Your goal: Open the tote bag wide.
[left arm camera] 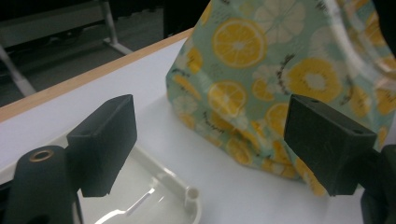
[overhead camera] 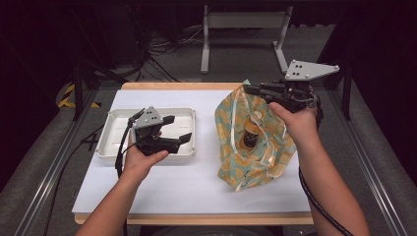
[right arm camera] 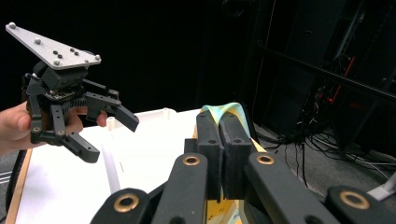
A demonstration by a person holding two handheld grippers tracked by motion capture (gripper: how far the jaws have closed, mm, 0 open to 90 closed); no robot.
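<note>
**Right gripper clamps bag rim**

The right gripper (overhead camera: 252, 89) has its jaws closed on the bag (overhead camera: 231, 123) rim at 12 o'clock. The bag stands at 3 o'clock of the tray (overhead camera: 110, 147). The left gripper (overhead camera: 178, 129) hovers over the tray, jaws wide, holding nothing.

Two bare forearms, no sleeves showing, left gripper (overhead camera: 178, 130) in black with blocky square-ended jaws, right gripper (overhead camera: 250, 89) matching, brass-ringed pivot holes, grey three-cornered plates dotted with small screws, black cables trailing from each.
</note>
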